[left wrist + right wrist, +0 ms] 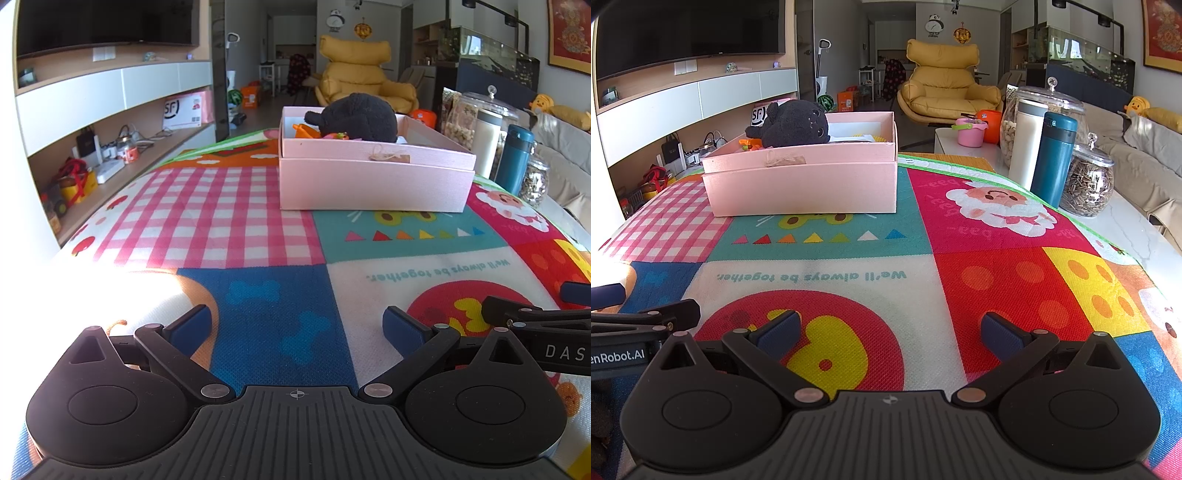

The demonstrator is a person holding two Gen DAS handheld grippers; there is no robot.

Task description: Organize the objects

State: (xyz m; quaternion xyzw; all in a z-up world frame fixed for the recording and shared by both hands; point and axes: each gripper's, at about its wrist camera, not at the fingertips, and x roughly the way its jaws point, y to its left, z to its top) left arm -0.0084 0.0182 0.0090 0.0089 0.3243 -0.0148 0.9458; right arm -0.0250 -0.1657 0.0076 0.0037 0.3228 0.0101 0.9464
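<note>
A pink box (369, 181) (801, 184) stands on the far part of the colourful mat (236, 221) (997, 273). A black plush toy (354, 118) (792, 125) lies in it, with small orange toys (304, 131) (750, 144) beside it. My left gripper (297, 326) hovers open low over the mat's blue square, nothing between its fingers. My right gripper (890, 330) is open over the red circle pattern, also holding nothing. Each gripper's body shows at the edge of the other's view: the right gripper's body (546, 332) and the left gripper's body (635, 332).
A teal flask (513, 158) (1054, 162), a white bottle (1027, 144) and glass jars (1087, 181) stand at the mat's right edge. A pink bucket (971, 131) sits further back. A TV shelf (110, 122) runs along the left, and a yellow armchair (945, 85) stands behind.
</note>
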